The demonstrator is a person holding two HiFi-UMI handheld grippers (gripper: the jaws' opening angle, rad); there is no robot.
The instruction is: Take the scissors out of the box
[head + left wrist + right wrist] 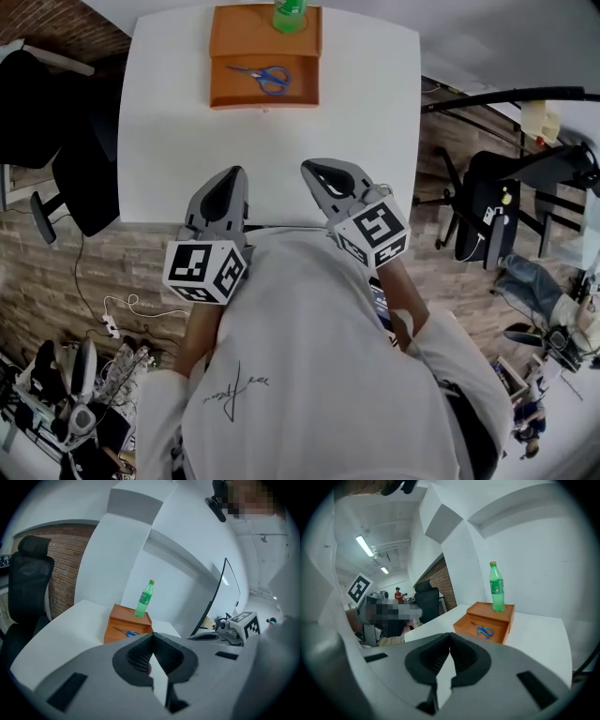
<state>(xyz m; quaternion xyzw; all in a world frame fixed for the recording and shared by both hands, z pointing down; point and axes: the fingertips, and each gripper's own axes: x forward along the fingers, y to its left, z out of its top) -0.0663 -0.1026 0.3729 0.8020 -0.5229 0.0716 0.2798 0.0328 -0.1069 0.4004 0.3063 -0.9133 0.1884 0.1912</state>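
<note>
Blue-handled scissors [263, 77] lie in the open lower tray of an orange box [225, 89] at the far end of the white table [169, 141]. On the box's raised back part stands a green bottle [289, 13]. My left gripper [232, 176] and right gripper [316, 170] hover side by side over the table's near edge, both shut and empty, well short of the box. The left gripper view has the scissors [126, 631] ahead beyond the jaw tips [151, 636]. From the right gripper [450, 637], the scissors [482, 630] and box [502, 619] sit ahead to the right.
A black office chair [82, 178] stands left of the table and another chair [490, 202] to its right. A dark monitor edge [216, 603] rises at the right in the left gripper view. Cables and gear lie on the floor [122, 314].
</note>
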